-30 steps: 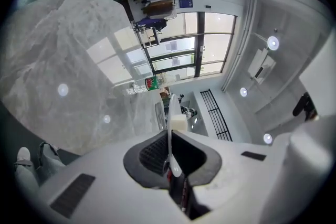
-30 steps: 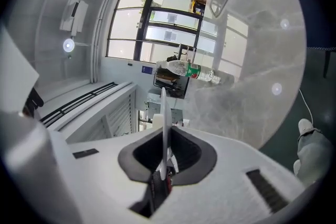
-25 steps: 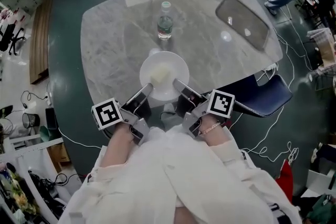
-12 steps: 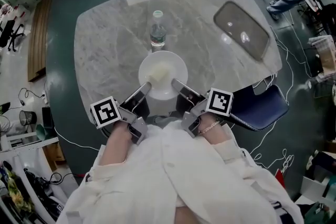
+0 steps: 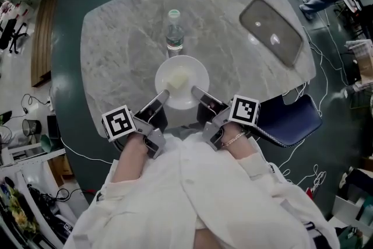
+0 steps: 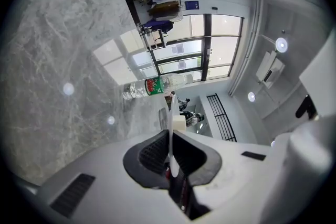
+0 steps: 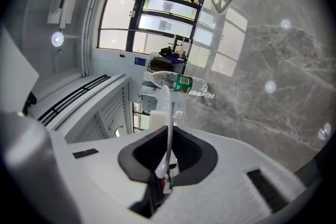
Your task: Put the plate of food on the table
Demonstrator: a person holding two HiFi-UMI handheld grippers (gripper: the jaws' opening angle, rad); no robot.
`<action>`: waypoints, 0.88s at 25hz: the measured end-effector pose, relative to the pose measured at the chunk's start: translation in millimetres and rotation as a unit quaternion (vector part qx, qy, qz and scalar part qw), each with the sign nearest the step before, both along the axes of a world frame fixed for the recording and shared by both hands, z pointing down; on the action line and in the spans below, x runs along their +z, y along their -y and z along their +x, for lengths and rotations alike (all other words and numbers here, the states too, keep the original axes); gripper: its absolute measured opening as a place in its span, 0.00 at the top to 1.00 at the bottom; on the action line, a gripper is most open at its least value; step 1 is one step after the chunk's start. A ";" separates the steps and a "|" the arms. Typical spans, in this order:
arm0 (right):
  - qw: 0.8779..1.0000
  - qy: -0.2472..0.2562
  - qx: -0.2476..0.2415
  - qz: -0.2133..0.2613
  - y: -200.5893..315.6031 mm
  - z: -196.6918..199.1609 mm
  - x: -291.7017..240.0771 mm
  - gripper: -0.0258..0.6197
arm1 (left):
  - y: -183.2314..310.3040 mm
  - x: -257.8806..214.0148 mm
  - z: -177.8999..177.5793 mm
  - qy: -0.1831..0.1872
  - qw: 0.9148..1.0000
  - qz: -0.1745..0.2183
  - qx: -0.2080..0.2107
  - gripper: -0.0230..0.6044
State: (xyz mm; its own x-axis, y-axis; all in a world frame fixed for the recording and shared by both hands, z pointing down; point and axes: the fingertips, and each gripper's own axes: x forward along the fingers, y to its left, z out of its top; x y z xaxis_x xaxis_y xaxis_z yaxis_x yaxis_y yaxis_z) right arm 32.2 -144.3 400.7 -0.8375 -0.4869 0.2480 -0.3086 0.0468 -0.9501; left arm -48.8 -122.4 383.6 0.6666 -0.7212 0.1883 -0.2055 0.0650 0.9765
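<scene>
Head view | left claw [image 5: 164, 97] pinches the near-left rim of the plate [image 5: 182, 81] | plate level, face up, over the desk [image 5: 116, 55] near edge, near the bottle [image 5: 174, 32]; round, no long axis | right claw [image 5: 196, 90] pinches the near-right rim | step: setting down; next, lower both your hands evenly, then release.

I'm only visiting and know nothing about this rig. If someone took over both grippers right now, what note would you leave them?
Left gripper: jaws shut on the plate, at its near-left rim.
Right gripper: jaws shut on the near-right rim.
The plate carries a pale piece of food and is over the marble table, near its front edge, just short of the water bottle. Whether it touches the tabletop cannot be told.
Done: plate gripped and over the table.
Left: set it flat, open both jaws, draw back.
</scene>
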 end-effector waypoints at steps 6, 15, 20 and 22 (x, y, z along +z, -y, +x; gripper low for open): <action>1.000 -0.004 0.004 -0.009 0.5 -6.6 2.5 0.94 | 2.2 2.6 -6.9 0.003 1.000 -0.008 0.019 0.93; 1.000 -0.018 0.006 -0.024 -0.8 -25.2 7.7 0.94 | 3.9 1.8 -25.4 -0.003 0.999 -0.020 0.030 0.93; 0.999 -0.026 0.007 -0.036 -3.2 -32.4 14.0 0.94 | 3.8 12.3 -32.4 -0.001 0.999 -0.029 0.038 0.93; 0.999 -0.035 0.008 -0.040 -3.3 -32.9 18.5 0.94 | 4.1 16.4 -32.1 0.004 0.998 -0.033 0.044 0.93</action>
State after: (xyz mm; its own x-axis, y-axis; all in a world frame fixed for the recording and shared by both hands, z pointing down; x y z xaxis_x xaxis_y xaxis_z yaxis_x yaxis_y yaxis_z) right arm -0.7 -141.0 419.1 -0.8097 -0.4758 0.3435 -0.3738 -0.0331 -0.9269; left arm -80.9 -126.5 400.0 0.7256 -0.6454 0.2387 -0.2212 0.1097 0.9690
